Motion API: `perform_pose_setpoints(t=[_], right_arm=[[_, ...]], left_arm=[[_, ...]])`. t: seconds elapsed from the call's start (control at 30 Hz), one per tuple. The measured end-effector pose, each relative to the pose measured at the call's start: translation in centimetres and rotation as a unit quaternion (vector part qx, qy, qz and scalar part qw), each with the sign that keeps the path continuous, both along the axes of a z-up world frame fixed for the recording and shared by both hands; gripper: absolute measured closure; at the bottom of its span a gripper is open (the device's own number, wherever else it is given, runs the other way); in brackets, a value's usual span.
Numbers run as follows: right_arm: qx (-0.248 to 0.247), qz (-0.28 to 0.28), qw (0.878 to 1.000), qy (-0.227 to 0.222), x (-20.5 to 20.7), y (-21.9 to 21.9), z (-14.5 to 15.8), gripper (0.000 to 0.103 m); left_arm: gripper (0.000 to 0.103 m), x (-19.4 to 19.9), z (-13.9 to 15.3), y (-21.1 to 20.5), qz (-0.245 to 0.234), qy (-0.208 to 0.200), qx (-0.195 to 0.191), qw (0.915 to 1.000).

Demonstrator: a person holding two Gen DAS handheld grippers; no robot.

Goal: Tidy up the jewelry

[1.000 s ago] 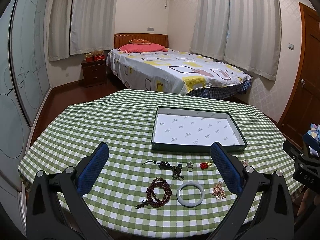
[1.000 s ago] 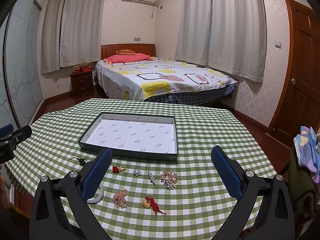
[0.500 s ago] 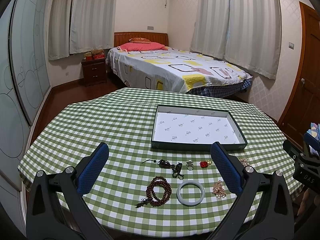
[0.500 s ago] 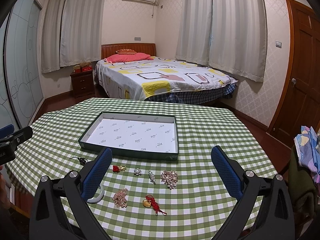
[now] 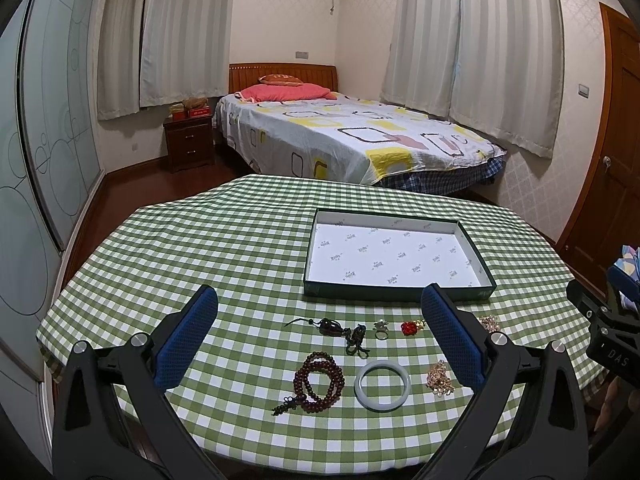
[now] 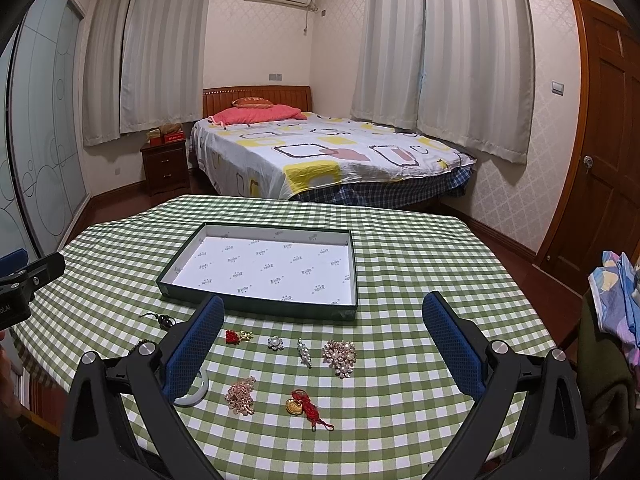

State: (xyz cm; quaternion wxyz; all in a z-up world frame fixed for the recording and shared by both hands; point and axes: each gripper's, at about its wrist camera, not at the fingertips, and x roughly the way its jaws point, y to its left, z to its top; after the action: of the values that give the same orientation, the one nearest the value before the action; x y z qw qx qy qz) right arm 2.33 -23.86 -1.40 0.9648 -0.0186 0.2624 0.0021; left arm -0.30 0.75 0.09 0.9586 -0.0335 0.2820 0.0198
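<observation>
Left wrist view: the left gripper [image 5: 320,340], blue-padded jaws spread wide and holding nothing, hovers over a table draped in green-and-white checked cloth [image 5: 208,256]. The right gripper [image 6: 330,342], seen from the right wrist, is equally wide and empty. "DAS" can be read on black gear at the frame's right edge [image 5: 614,354]. Unsorted jewelry lies loose on the cloth: a dark red bead bracelet [image 5: 319,376], a pale jade bangle [image 5: 382,385], a silver ring [image 5: 380,329], a rhinestone flower brooch [image 6: 339,353] and a gold charm on red cord [image 6: 306,403]. Behind them sits a shallow dark green box lined with white printed paper [image 5: 394,293]; its print is too small to read.
</observation>
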Motion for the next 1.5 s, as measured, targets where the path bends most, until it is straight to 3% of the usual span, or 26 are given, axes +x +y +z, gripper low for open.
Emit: perform_pose_setpoints(t=[0.6, 0.73, 1.03, 1.27, 1.33, 1.4, 1.5], right_arm=[[0.005, -0.001, 1.0, 0.004, 0.2, 0.1, -0.9, 0.006], [0.02, 0.0, 1.0, 0.021, 1.3, -0.6, -3.4, 0.006], [0.045, -0.008, 0.993, 0.109, 4.0, -1.8, -11.0, 0.006], [0.058, -0.008, 0.989, 0.138, 5.2, -2.3, -13.7, 0.007], [0.059, -0.006, 0.988, 0.143, 5.5, -2.3, -14.0, 0.007], [0.059, -0.003, 0.987, 0.149, 5.7, -2.1, -14.4, 0.007], [0.06, -0.001, 0.986, 0.155, 6.1, -2.1, -15.0, 0.007]], left_arm=[[0.004, 0.8, -0.8, 0.2, 0.001, 0.009, 0.004, 0.9999], [0.004, 2.3, -3.0, 1.2, 0.008, 0.031, 0.006, 0.9995], [0.004, 5.3, -11.1, 2.2, 0.009, 0.124, 0.012, 0.9922], [0.005, 6.8, -14.8, 2.0, -0.002, 0.173, 0.001, 0.9849], [0.009, 7.0, -15.5, 1.8, -0.008, 0.182, 0.003, 0.9833], [0.024, 7.3, -16.2, 1.8, -0.013, 0.195, -0.002, 0.9808], [0.025, 7.7, -16.7, 2.0, -0.026, 0.201, -0.028, 0.9789]])
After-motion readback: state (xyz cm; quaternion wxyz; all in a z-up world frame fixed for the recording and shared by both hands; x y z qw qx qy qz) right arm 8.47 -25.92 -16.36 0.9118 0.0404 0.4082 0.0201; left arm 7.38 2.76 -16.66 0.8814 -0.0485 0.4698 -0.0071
